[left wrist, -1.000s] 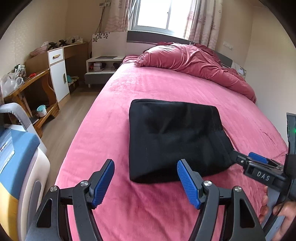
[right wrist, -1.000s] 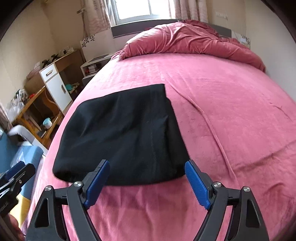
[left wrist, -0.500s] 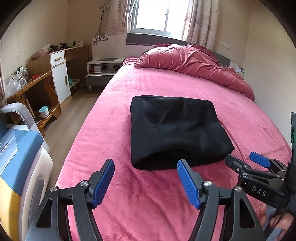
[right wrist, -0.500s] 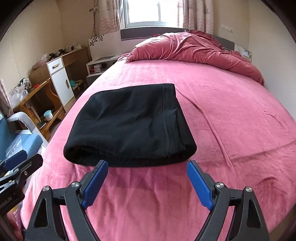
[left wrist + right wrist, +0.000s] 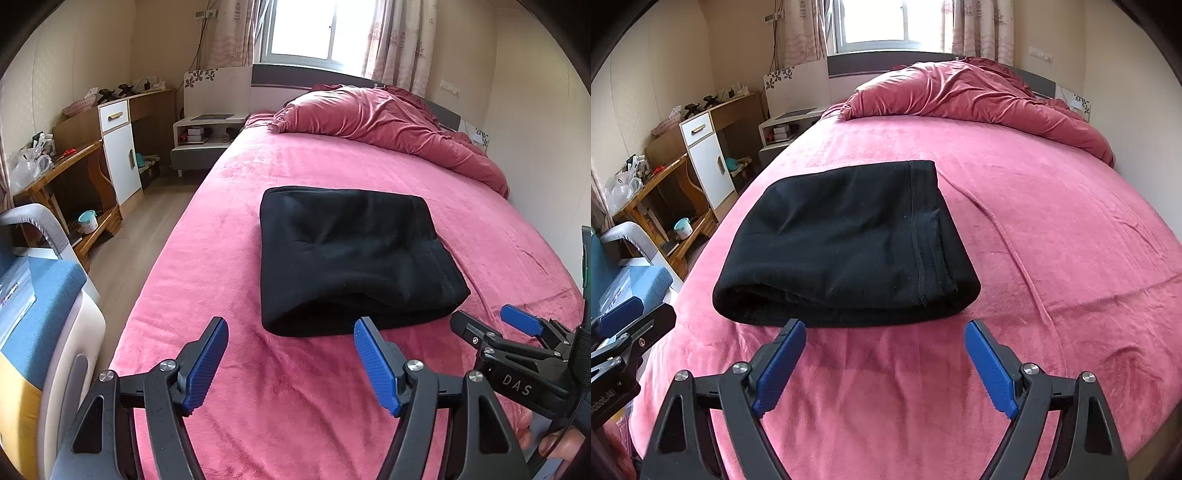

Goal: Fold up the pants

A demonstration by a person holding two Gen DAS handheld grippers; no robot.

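The black pants [image 5: 351,258] lie folded into a thick rectangle on the pink bed [image 5: 295,387], also in the right wrist view [image 5: 846,243]. My left gripper [image 5: 291,332] is open and empty, just short of the fold's near edge. My right gripper [image 5: 882,332] is open and empty, a little back from the same near edge. The right gripper also shows at the lower right of the left wrist view [image 5: 495,328]. The left gripper shows at the left edge of the right wrist view [image 5: 635,321].
A crumpled pink duvet [image 5: 376,118] lies at the head of the bed. Left of the bed are wood floor [image 5: 147,229], a desk and cabinet [image 5: 110,147], a nightstand [image 5: 207,136] and a grey-blue chair [image 5: 40,295]. A wall stands on the right.
Both grippers have pulled back from the folded pants toward the foot of the bed and risen a little. The pants lie still. Both jaws stay open.
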